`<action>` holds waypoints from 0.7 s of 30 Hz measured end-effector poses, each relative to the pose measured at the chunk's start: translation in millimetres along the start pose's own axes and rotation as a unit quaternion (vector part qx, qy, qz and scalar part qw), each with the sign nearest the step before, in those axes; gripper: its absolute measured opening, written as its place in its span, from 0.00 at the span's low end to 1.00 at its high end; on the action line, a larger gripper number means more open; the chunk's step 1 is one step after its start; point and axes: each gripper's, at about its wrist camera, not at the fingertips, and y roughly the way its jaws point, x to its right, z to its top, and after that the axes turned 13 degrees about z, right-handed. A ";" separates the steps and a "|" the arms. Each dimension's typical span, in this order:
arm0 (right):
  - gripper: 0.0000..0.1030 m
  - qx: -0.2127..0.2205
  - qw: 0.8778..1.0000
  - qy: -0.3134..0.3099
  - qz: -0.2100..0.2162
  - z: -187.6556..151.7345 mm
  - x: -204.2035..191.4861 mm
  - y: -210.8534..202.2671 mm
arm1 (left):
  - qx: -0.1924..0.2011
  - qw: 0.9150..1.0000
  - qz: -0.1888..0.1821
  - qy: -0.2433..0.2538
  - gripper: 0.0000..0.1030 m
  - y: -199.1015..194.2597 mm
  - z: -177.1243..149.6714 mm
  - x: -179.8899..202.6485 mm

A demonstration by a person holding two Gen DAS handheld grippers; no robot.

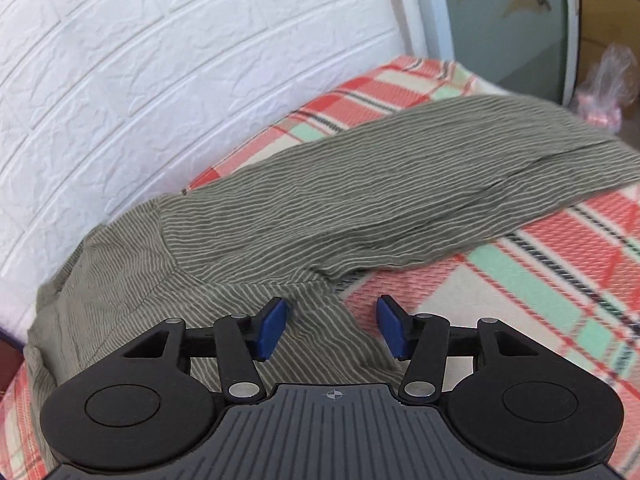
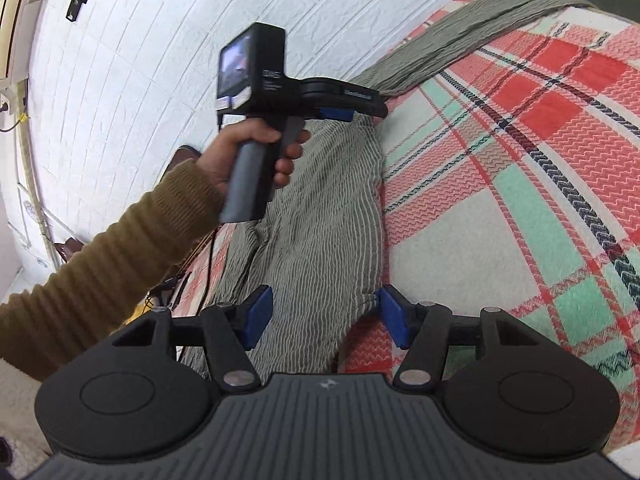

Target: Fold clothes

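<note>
Two grippers work over one grey-green striped garment, which lies stretched on a red, green and cream plaid blanket beside a white brick-pattern wall. The left gripper has its blue fingers apart over a cloth edge at 6 o'clock, pressing nothing. The right gripper is also apart, with the garment's near end between the pads but not clamped; at 11 o'clock a hand in a mustard sleeve holds the other tool.

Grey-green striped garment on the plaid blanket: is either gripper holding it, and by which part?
Neither. The left gripper and right gripper both stand open over the grey-green striped garment, pads not pressing the fabric.
</note>
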 end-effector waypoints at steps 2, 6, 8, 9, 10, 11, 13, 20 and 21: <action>0.64 -0.005 1.000 -0.002 0.010 0.6 0.6 1.3 | 0.006 1.000 0.007 0.000 0.61 5.0 1.8 -0.1; 0.75 -0.022 0.999 -0.006 0.025 0.8 -3.5 5.2 | 0.010 1.000 0.009 0.006 0.40 7.9 7.1 0.6; 0.76 -0.030 0.999 -0.014 0.023 -1.8 -7.4 7.5 | 0.014 1.000 0.015 0.010 0.14 8.1 5.9 1.3; 0.77 -0.036 0.999 -0.026 0.023 -2.8 -8.9 9.8 | 0.016 1.000 0.017 0.013 0.10 7.6 4.6 1.4; 0.78 -0.041 0.998 -0.034 0.022 -3.9 -10.1 11.1 | 0.019 1.000 0.017 0.013 0.07 6.7 3.1 1.2; 0.78 -0.044 0.998 -0.041 0.021 -5.2 -11.6 12.0 | 0.020 1.000 0.017 0.013 0.05 6.1 2.1 0.9; 0.77 -0.034 0.999 -0.039 0.017 -7.2 -12.8 12.1 | 0.021 1.000 0.015 0.010 0.03 5.2 1.6 -0.8; 0.03 -0.002 0.998 0.057 0.004 -9.8 11.3 31.4 | -0.006 0.996 -0.048 -0.075 0.03 6.1 11.6 -35.2; 0.03 0.004 0.999 0.039 0.007 -7.4 2.9 30.6 | -0.008 0.994 -0.060 -0.091 0.03 4.9 13.4 -43.0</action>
